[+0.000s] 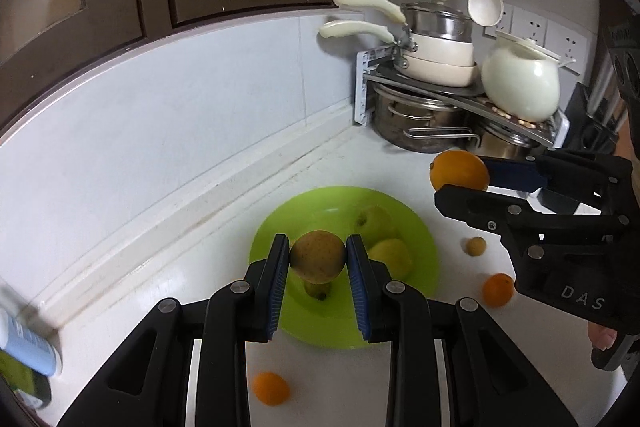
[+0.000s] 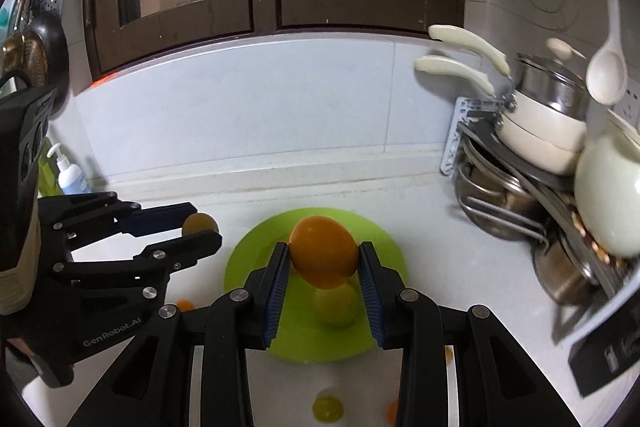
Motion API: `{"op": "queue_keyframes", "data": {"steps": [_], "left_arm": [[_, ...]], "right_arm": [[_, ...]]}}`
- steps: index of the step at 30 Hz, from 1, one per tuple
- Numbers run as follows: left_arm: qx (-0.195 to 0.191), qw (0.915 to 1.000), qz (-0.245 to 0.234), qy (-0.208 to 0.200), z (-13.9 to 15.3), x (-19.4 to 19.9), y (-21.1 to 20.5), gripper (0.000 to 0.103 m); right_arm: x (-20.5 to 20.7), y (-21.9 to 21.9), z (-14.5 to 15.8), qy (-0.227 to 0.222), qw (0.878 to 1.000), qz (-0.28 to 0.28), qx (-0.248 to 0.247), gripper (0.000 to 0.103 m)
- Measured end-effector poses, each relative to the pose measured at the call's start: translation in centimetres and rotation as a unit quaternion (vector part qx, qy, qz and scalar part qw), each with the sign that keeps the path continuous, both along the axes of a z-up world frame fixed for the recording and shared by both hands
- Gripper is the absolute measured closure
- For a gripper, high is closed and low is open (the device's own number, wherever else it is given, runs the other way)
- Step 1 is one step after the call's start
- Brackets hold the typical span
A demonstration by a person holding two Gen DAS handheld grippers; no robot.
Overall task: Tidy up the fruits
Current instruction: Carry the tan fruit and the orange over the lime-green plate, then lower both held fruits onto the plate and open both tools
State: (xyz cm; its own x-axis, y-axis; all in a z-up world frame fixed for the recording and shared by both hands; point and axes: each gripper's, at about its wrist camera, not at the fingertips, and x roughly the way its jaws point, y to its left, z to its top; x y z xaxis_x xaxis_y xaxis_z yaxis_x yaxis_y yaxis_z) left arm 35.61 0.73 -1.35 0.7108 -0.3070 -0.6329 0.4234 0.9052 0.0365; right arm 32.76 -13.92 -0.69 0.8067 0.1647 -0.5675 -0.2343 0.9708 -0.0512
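Observation:
My left gripper (image 1: 318, 257) is shut on a brown-yellow pear (image 1: 317, 255) and holds it above the lime green plate (image 1: 420, 251). Two yellow-green fruits (image 1: 376, 221) lie on the plate, and another (image 1: 318, 289) shows under the pear. My right gripper (image 2: 323, 259) is shut on a large orange (image 2: 323, 251), above the plate's (image 2: 248, 259) near side, over a green fruit (image 2: 335, 303). In the left wrist view the right gripper (image 1: 460, 183) holds the orange (image 1: 459, 171) right of the plate. The left gripper (image 2: 200, 227) shows at left in the right wrist view.
Small oranges (image 1: 271, 387) (image 1: 497, 289) and a small brownish fruit (image 1: 475, 246) lie loose on the white counter around the plate. A corner rack (image 1: 460, 95) with pots, pans and a white jar (image 1: 520, 83) stands at back right. A pump bottle (image 2: 72, 175) stands at left.

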Motion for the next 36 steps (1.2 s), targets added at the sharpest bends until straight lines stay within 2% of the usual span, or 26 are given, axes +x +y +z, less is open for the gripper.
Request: {"op": "queue_keyframes", "data": {"steps": [9, 21, 29, 36], "left_arm": [[0.005, 0.9998, -0.003, 0.019, -0.9, 4.8, 0.0, 0.073], [0.027, 0.9971, -0.019, 0.069, -5.3, 10.1, -0.7, 0.073], [0.035, 0.994, -0.037, 0.096, -7.7, 12.3, -1.4, 0.073], [0.038, 0.9932, -0.044, 0.101, -8.1, 12.7, -1.6, 0.072]], "right_arm": [[5.2, 0.4, -1.4, 0.034, 0.999, 0.022, -0.006, 0.068], [11.6, 0.3, -5.3, 0.103, 0.994, 0.031, -0.017, 0.068], [13.8, 0.6, -7.1, 0.131, 0.99, 0.037, -0.019, 0.068], [14.2, 1.0, -7.8, 0.142, 0.989, 0.04, -0.019, 0.068]]}}
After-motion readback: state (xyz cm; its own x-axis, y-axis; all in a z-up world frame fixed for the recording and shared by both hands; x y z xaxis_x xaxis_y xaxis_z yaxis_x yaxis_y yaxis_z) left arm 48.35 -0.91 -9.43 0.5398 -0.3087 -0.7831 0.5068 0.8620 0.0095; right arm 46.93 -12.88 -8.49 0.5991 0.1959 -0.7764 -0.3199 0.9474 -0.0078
